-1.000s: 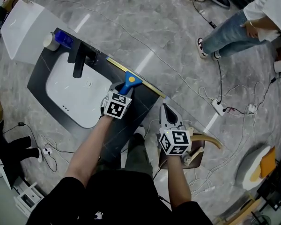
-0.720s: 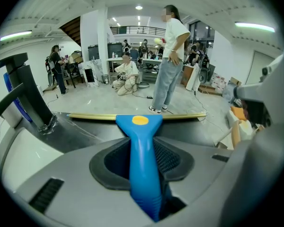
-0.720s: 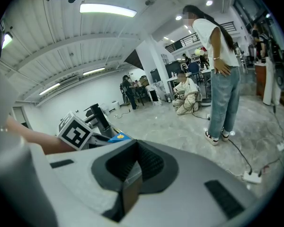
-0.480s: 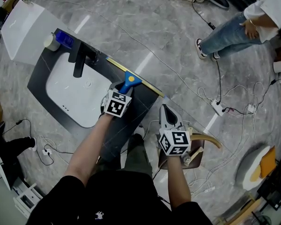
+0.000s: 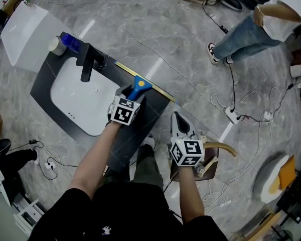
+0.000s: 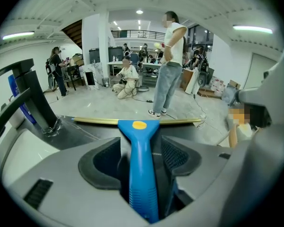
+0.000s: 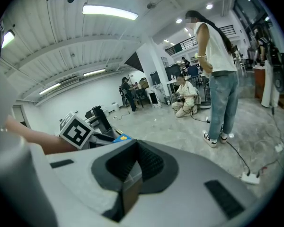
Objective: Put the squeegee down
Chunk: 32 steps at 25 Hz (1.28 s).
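Note:
The squeegee has a blue handle and a brass-coloured blade bar. It lies on the dark counter at the far edge, right of the basin. My left gripper sits over the handle. Its jaws have just been opening, and in the left gripper view a gap shows on each side of the handle. My right gripper hangs off the counter's right end, pads together and empty.
A white basin with a black faucet fills the counter's left part, with a blue bottle behind it. A wooden seat stands under my right hand. Cables and a power strip lie on the floor. A bystander stands far right.
Both hands keep their place and the squeegee has not shifted. The bystander at the top right has moved slightly up the frame.

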Tool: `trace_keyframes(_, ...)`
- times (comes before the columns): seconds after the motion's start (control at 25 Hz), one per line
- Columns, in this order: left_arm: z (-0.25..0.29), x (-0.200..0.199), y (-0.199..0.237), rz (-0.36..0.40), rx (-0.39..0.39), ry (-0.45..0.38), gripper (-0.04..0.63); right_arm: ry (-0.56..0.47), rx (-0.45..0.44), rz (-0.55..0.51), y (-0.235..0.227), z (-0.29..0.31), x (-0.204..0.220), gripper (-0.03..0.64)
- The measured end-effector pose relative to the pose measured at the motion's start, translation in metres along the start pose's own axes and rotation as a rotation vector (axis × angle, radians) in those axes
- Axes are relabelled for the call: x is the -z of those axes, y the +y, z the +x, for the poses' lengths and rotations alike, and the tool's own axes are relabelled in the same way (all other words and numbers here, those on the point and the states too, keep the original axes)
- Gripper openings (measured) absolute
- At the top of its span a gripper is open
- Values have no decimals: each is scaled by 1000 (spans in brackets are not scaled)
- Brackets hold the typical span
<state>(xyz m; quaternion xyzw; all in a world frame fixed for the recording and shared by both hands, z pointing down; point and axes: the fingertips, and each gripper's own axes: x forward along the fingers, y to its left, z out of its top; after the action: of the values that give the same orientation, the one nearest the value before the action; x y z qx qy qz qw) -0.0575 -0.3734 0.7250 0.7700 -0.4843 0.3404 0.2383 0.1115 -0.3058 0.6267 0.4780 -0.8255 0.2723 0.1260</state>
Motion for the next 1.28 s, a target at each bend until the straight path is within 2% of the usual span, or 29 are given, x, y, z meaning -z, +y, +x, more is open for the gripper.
trace_keyframes(0.28, -42, -13, -3, 6, 4, -75, 270, -40, 4, -20, 25, -10, -12, 2)
trace_keyframes(0.76, -147, -26, -1, 9, 21, -253, 82, -150, 50, -89, 93, -55, -49, 2)
trace_keyframes(1.28, -249, -10, 11, 27, 49, -380, 7, -234, 123, -143, 163, -116, -61, 2)
